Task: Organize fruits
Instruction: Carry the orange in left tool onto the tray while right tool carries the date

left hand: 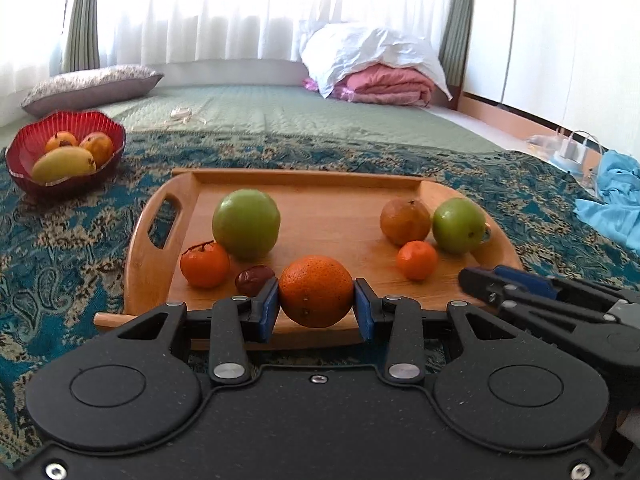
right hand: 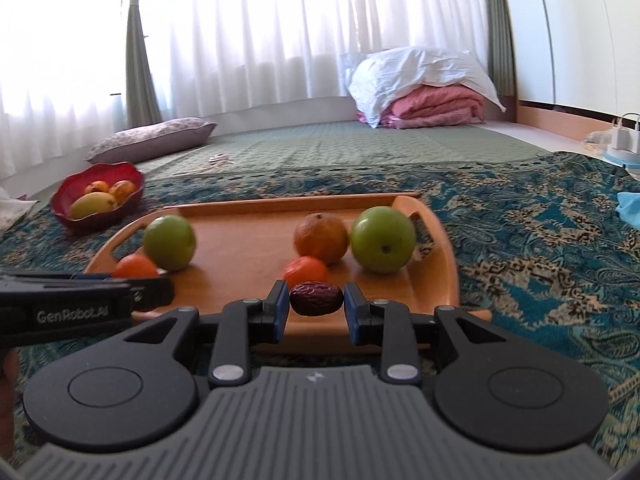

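Left hand-held gripper [left hand: 316, 304]: blue pads pressed on either side of a large orange [left hand: 316, 297], held at the near edge of the wooden tray [left hand: 160, 264]. Jaws narrowed to the fruit's width, gripping it.

Right hand-held gripper [right hand: 316, 306]: closed down on a dark red wrinkled date [right hand: 316, 298], one pad at each end, also at the tray's near edge. In the left wrist view this gripper shows as a black arm with a blue pad entering from the near right [left hand: 480, 280].

A second dark date [left hand: 253, 279] lies on the tray just left of the held orange, touching or nearly touching the left pad; I cannot tell which.

Rest of tray, left wrist view:
- big green apple [left hand: 246, 224], far left; small tangerine [left hand: 205, 265] just in front of it.
- right side: dull orange fruit [left hand: 405, 221], second green apple [left hand: 459, 225] beside it, small tangerine [left hand: 417, 260] nearer, in front of the pair.

Tray sits on a teal patterned blanket [left hand: 60, 260]. Far left on the blanket, well apart from the tray: red scalloped bowl [left hand: 24, 160] holding a yellow-green mango [left hand: 63, 164] and two orange-yellow fruits behind it.

Background: green quilted bedding [left hand: 320, 112], grey pillow [left hand: 92, 86] far left, folded pink blanket [left hand: 388, 86] under a white pillow far right, white curtains lit from behind.
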Demonstrator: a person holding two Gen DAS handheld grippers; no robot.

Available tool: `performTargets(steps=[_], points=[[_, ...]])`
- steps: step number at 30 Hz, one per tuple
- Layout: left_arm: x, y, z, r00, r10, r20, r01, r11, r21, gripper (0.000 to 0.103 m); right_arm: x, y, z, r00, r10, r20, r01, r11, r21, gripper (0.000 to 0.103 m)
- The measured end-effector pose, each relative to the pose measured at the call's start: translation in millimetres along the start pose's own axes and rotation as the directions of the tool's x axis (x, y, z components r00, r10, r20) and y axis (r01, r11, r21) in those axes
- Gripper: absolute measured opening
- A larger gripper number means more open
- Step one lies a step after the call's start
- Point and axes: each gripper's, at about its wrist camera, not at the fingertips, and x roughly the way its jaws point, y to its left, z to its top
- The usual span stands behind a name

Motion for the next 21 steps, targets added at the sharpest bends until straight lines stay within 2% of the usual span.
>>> performTargets(steps=[9, 21], points=[[23, 2, 2, 0.999, 0.025, -0.031, -0.024, 1.0, 0.007, 0.037, 26, -9, 7, 0.999, -0.045, -0.03, 0.045, 0.999, 0.005, 0.034], [46, 6, 4, 0.997, 0.055, -0.057, -0.054, 0.998, 0.014, 0.037, 47, -12, 13, 0.996, -0.049, -0.08, 0.05, 0.999, 0.018, 0.034]])
